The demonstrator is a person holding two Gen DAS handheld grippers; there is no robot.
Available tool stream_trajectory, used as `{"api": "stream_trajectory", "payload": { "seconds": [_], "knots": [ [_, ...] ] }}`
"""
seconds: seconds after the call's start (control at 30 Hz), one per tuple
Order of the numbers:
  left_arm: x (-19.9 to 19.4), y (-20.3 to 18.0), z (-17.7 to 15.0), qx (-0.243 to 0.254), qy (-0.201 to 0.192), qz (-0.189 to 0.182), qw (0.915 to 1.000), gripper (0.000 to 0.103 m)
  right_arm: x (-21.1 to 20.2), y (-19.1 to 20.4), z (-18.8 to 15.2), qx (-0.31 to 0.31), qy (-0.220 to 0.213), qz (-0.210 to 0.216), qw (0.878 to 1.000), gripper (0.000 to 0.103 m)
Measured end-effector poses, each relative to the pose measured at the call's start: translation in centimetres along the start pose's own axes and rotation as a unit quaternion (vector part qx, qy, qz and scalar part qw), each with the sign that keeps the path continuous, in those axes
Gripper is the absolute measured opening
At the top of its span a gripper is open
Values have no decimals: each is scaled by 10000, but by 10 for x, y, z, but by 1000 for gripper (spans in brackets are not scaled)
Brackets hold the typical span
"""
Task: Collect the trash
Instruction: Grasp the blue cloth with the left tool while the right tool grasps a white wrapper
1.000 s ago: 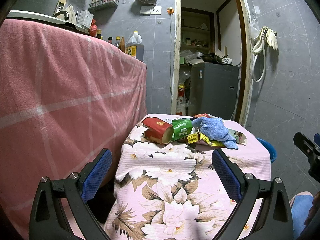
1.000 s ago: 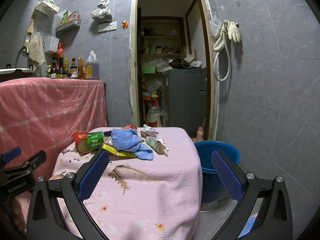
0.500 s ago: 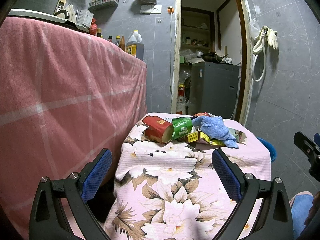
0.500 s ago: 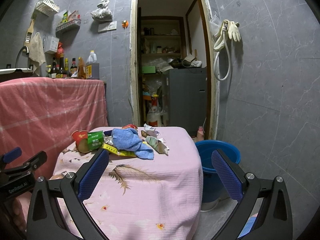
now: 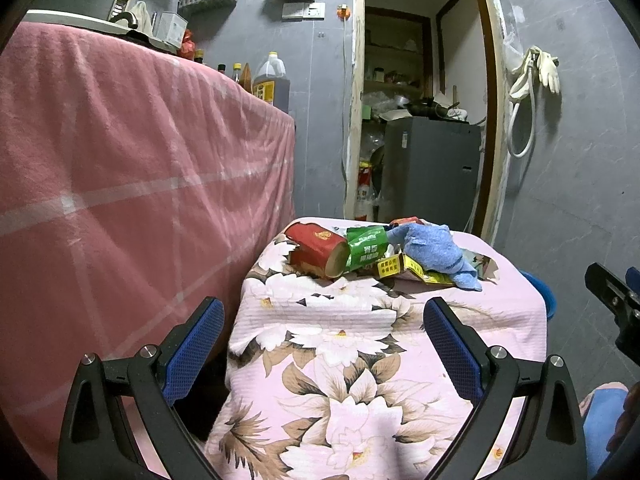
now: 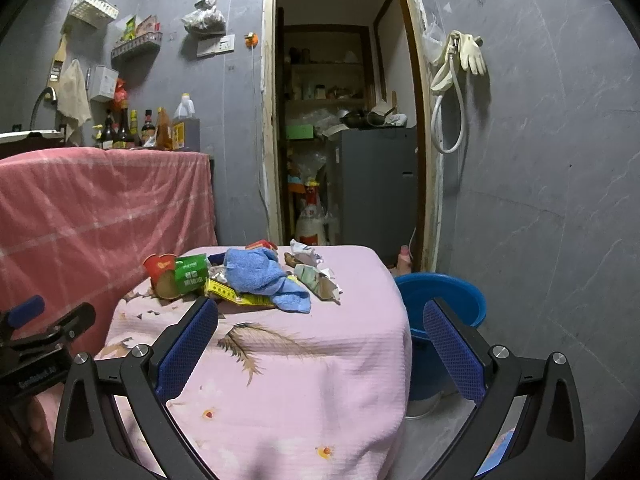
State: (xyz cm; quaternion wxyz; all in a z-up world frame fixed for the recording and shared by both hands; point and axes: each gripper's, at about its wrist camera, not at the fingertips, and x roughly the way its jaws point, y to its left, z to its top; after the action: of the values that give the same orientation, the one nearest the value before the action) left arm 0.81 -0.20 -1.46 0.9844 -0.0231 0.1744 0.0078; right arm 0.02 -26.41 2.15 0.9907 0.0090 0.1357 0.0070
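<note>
The trash pile (image 6: 248, 280) on the table (image 6: 320, 352) is being approached by both grippers (fingers apart, empty); a first grasp is being lined up.

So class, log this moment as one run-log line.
phase: approach | left gripper: open, empty | right gripper: open, empty | trash pile: on table, untouched | blue bucket: right of table

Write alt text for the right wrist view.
The open right gripper hovers short of a pile of trash on a small table draped in pink floral cloth: a red paper cup, green packet and blue rag. A blue bucket stands beside the table.
</note>
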Motion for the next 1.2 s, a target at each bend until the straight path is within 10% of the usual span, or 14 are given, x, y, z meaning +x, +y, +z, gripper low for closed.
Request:
{"api": "stream_trajectory", "payload": {
  "seconds": [0.9, 1.2],
  "knots": [
    [110, -47, 59, -75, 312, -737, 9968, 97, 117, -45, 45, -334, -386, 660, 9965, 102],
    [153, -77, 66, 70, 615, -1294, 9897, 65, 176, -60, 43, -249, 261, 1282, 9911, 51]
  ]
}}
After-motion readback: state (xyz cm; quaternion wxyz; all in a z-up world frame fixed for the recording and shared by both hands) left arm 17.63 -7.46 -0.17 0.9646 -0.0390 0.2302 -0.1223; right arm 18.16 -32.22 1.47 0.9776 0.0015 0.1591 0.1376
